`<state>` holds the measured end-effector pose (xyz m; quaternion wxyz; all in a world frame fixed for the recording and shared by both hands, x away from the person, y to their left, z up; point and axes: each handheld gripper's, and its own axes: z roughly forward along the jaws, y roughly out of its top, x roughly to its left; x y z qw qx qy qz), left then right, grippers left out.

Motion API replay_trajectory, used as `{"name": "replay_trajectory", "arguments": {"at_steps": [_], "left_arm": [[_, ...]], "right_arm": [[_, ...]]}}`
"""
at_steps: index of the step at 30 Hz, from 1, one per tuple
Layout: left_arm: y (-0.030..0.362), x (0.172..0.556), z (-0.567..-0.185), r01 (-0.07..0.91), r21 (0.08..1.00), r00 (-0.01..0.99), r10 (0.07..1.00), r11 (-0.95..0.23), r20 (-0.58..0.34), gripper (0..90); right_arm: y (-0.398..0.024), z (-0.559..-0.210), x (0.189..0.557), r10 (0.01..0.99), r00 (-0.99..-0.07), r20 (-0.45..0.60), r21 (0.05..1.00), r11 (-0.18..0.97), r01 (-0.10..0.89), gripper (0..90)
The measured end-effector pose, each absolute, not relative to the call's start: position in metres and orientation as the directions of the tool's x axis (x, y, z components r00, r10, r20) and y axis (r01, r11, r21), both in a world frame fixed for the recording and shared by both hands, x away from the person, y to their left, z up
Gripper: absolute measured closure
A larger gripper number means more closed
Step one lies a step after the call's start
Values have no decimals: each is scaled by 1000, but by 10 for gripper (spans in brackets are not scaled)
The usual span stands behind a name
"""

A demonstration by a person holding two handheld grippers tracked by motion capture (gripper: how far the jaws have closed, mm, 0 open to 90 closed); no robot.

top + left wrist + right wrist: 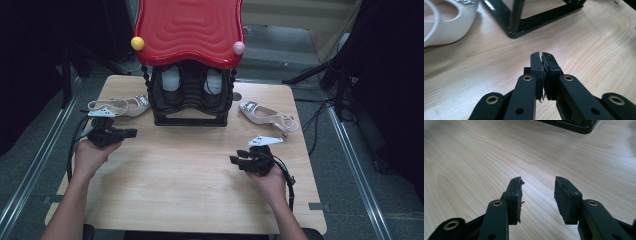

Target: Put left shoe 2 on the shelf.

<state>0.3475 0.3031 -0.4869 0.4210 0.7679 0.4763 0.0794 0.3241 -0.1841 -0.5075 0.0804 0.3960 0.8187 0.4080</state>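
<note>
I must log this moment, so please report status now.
Left claw shut, empty. Right claw open, empty. White shoe beside left claw, untouched. Nothing between them.

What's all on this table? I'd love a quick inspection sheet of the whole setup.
Surface: light wooden table, bare in the middle.
Job's things: black shoe rack with red wavy top, dark shoes inside; left white shoe and right white shoe beside it.
Clutter: nothing seen.
Grippers: left gripper shut, empty; right gripper open, empty.
Cables: black cable trailing from right gripper.
Surroundings: metal floor rails, dark curtains.
</note>
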Motion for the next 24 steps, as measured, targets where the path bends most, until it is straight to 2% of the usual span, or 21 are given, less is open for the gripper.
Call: {"name": "replay_trajectory", "arguments": {"at_steps": [12, 18, 24], "left_arm": [[336, 357, -502, 687, 720, 429, 854, -98, -294, 893], [331, 373, -507, 684, 727, 413, 856, -67, -309, 900], [325, 398, -507, 668, 740, 406, 870, -74, -279, 900]], "right_arm": [[-186, -509, 330, 716, -662, 222, 724, 334, 604, 577], [-184, -510, 330, 712, -664, 227, 727, 330, 603, 581], [-185, -506, 328, 716, -660, 229, 742, 311, 594, 584]]}}
